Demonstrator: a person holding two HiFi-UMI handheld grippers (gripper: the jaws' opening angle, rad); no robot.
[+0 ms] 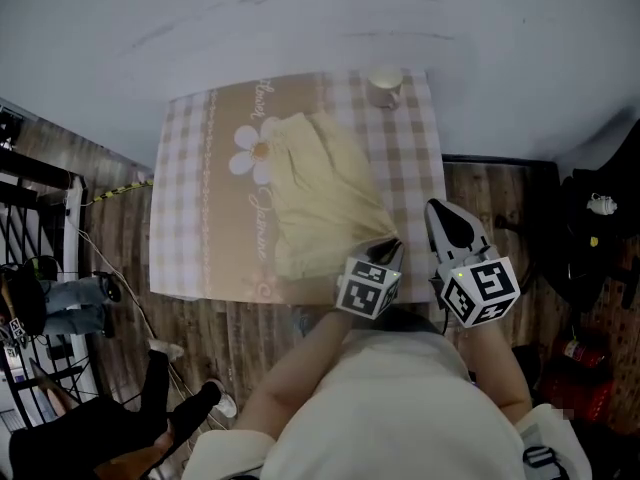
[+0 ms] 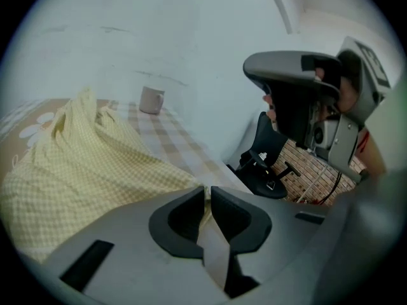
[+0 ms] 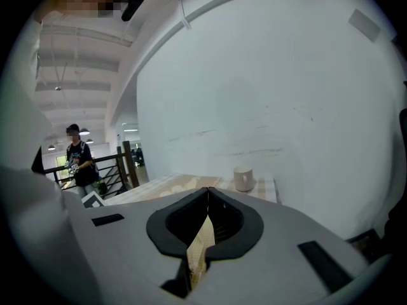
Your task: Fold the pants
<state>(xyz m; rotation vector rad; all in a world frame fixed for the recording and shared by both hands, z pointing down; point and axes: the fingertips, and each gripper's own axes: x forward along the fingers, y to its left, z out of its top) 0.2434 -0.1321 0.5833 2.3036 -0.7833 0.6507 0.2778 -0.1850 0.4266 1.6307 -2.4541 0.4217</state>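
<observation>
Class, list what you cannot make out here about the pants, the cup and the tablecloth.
Pants: near corner, head view, hidden by the left gripper.
Cup: contents, every view, too small.
Tablecloth: lettering, head view, too blurred to read.

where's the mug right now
In the head view the mug stands at the far right corner of the checked tablecloth, close to the wall, beyond the yellow pants and apart from them.
</observation>
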